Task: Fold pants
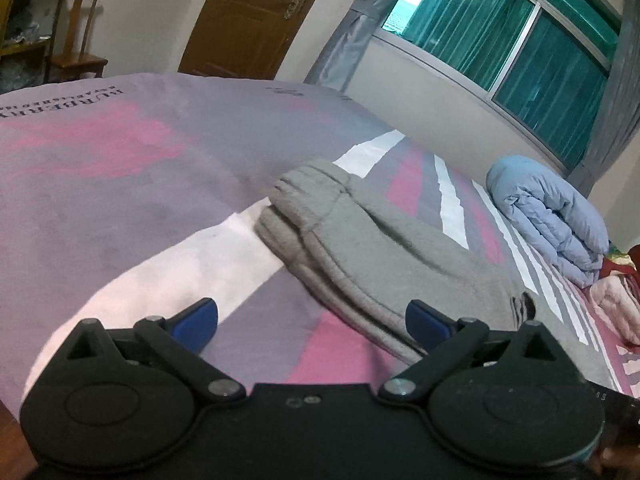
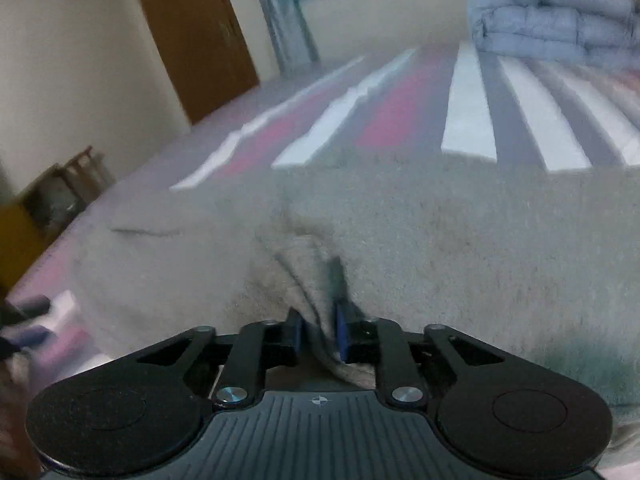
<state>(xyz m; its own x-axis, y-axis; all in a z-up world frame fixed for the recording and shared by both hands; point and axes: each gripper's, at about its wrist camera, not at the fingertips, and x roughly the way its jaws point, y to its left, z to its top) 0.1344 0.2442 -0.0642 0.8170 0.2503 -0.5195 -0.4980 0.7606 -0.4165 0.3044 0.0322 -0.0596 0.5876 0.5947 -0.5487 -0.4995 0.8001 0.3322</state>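
**Grey fleece pants lying folded on our striped bed**

We are seeing the pants (image 1: 360, 248) stacked in soft layers on the bedsheet (image 1: 120, 168), waistband bunched. Our left gripper (image 1: 312, 322) is hovering wide apart, holding nothing. Our right gripper (image 2: 319, 334) is showing a fold of grey fabric between narrow jaws; blur is hiding whether the pads are pressing it. A blue duvet (image 1: 548, 212) is sitting near the window (image 1: 520, 36).
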